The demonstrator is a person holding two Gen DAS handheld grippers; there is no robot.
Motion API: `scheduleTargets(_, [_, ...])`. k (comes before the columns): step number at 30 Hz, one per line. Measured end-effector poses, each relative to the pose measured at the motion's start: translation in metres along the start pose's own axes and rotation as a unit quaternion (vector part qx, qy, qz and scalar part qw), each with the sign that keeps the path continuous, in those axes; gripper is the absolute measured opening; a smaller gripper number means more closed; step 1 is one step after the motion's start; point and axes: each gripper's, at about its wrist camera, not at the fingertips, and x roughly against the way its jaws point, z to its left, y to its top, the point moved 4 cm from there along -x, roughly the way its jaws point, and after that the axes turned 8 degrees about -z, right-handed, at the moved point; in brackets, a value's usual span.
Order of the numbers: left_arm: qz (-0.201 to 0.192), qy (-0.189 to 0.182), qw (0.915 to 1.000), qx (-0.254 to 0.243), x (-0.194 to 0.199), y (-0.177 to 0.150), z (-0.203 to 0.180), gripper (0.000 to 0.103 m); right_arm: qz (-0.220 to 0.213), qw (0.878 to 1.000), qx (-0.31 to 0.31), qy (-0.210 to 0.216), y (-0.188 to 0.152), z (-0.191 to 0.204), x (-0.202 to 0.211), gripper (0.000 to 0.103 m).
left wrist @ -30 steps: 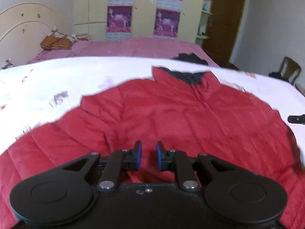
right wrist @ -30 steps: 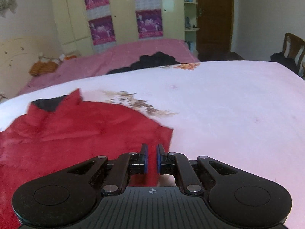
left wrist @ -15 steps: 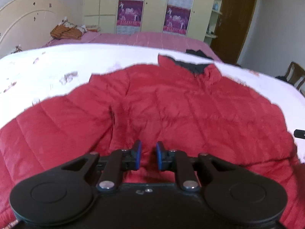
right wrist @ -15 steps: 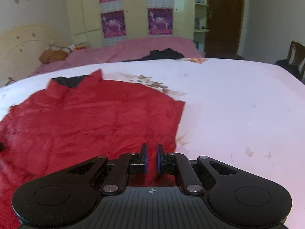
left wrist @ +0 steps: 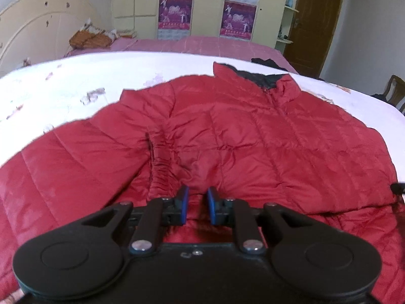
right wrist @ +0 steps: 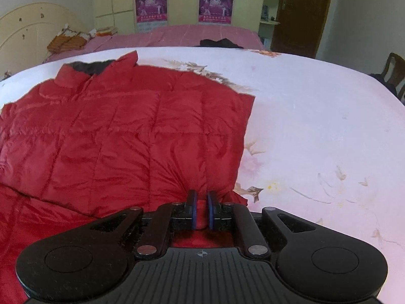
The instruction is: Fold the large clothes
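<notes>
Right tongs [right wrist: 201, 209] clenched on hem of red jacket [right wrist: 121, 136]. Left tongs [left wrist: 197, 206] gripped jacket fold. Jacket lay spread on floral bed sheet [right wrist: 316, 126].

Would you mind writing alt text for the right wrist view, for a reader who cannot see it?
The right gripper is shut on the hem of a red quilted jacket spread on a white floral bedsheet. The jacket's dark-lined collar points away from the camera. Behind are a pink bed, a cream wardrobe with posters, and a brown door.

Red jacket [left wrist: 253, 136] on floral bedsheet [right wrist: 316, 116]
</notes>
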Motion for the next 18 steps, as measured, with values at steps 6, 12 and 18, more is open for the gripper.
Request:
scheduleTargets(6, [0.009,-0.005,0.9999,-0.006,-0.008,-0.003,0.002,0.018,0.026,1.000,0.004,-0.012,-0.004,0.003,-0.012,0.007])
scheduleTargets(12, [0.005,-0.015,0.9998,0.011,0.001,0.000,0.006,0.026,0.007,1.000,-0.014,0.004,0.004,0.007,0.007,0.007])
scheduleTargets(18, [-0.035,0.026,0.9988,0.021,0.036,-0.002,0.017,0.081,-0.007,0.999,-0.038,0.021,0.008,0.012,0.026,0.008])
